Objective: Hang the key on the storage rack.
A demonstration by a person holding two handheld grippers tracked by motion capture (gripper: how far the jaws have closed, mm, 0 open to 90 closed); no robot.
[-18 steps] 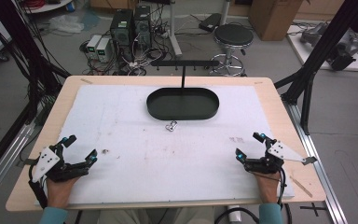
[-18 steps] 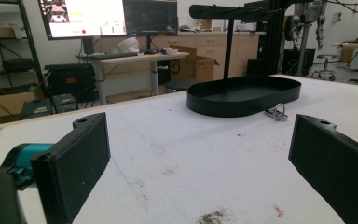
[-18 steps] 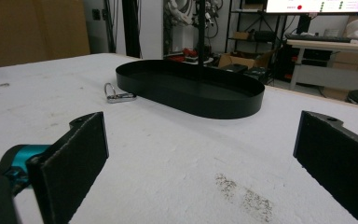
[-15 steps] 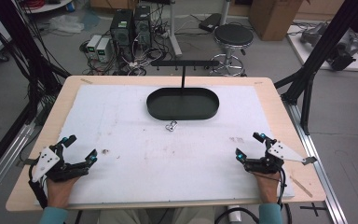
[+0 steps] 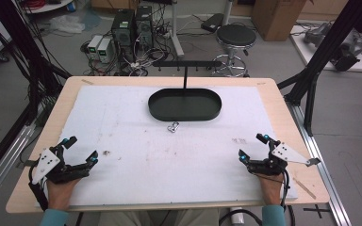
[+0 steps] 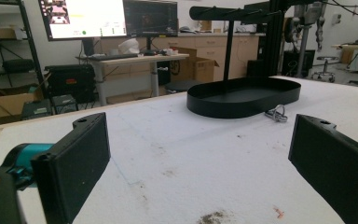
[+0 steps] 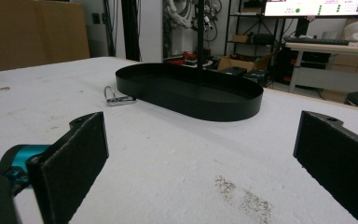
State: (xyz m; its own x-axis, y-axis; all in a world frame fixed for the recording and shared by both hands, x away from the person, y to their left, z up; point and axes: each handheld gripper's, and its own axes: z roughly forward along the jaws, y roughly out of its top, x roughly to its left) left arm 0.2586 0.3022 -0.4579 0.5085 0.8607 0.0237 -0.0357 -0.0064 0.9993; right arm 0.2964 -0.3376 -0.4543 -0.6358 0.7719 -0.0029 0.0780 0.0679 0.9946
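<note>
Both grippers parked at near edge of mat: left gripper [image 5: 79,151] near left corner, right gripper [image 5: 253,147] near right, jaws spread, empty. Small metal clasp [image 5: 173,127] lies mid-mat, just beside near rim of black oval tray [image 5: 185,115], untouched. Looks like start pose; hanger stand probably target.

Metal clip lies loose on my worktop, just short of the black tray.

From my remote station I see the small silvery clip [image 5: 173,127] lying flat on the white worktop [image 5: 122,117], close to the near rim of the oval black tray [image 5: 185,104] but not touching it. It looks like a ring joined to a short clasp, shiny against the mat. The tray is shallow and sits flat, and a thin black post rises from its far side to a crossbar.
</note>
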